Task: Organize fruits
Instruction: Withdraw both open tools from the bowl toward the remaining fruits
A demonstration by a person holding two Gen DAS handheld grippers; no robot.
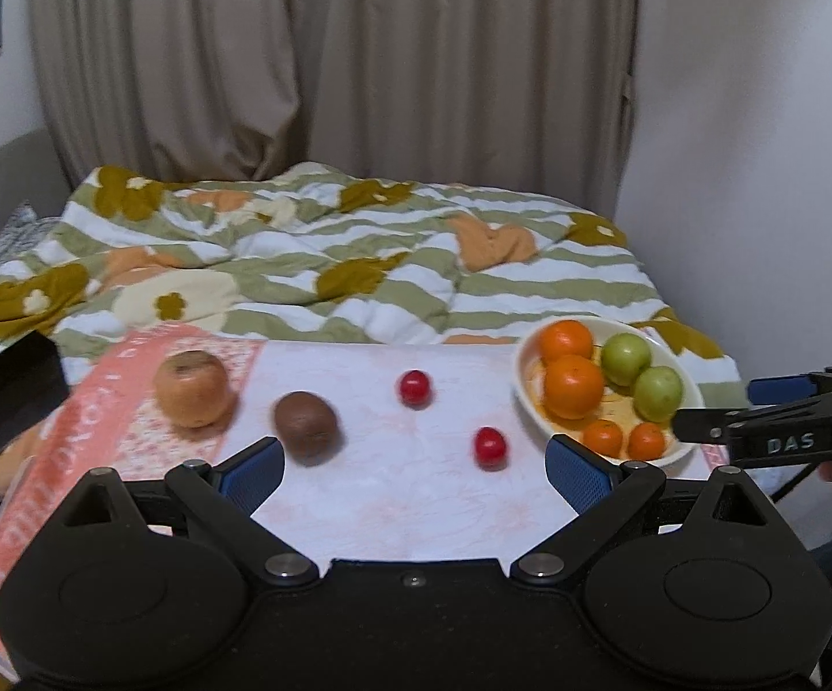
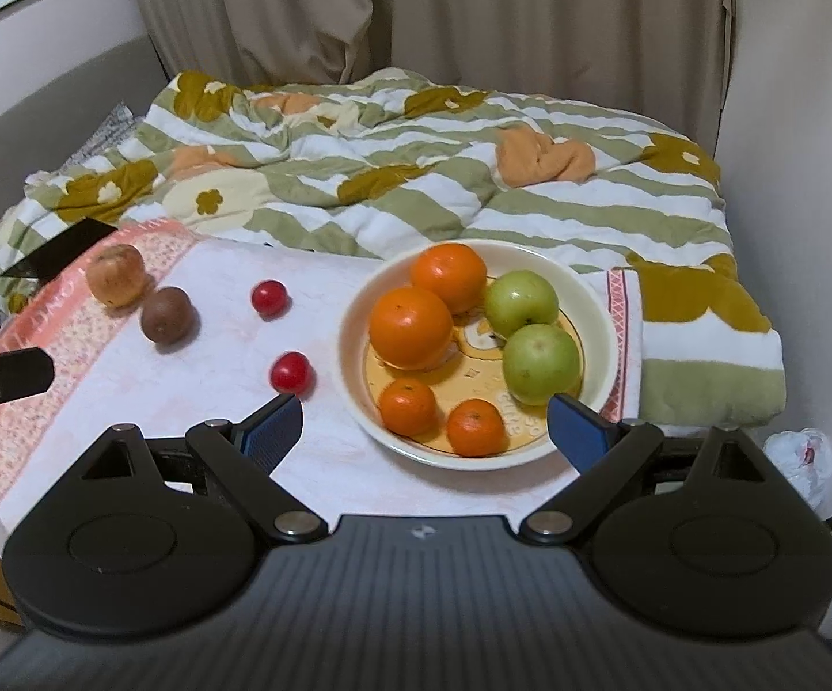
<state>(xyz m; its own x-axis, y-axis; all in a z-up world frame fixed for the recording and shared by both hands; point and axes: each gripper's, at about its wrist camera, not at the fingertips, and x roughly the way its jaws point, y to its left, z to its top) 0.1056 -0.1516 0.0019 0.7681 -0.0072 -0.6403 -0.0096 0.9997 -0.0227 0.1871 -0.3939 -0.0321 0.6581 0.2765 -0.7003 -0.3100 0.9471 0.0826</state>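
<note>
My bowl (image 2: 594, 311) holds oranges, tangerines and green apples, while two cherry tomatoes (image 1: 414, 387), a kiwi (image 1: 306, 425) and a brownish apple (image 1: 192, 387) lie on the cloth (image 1: 404, 489), both my left gripper (image 1: 413, 460) and right gripper (image 2: 424, 423) spread, holding nothing.

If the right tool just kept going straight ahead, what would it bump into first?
Probably the bowl: the open right tool points at its near rim, with the two small oranges just inside. Depth is hard to judge, so it might pass above them.
</note>
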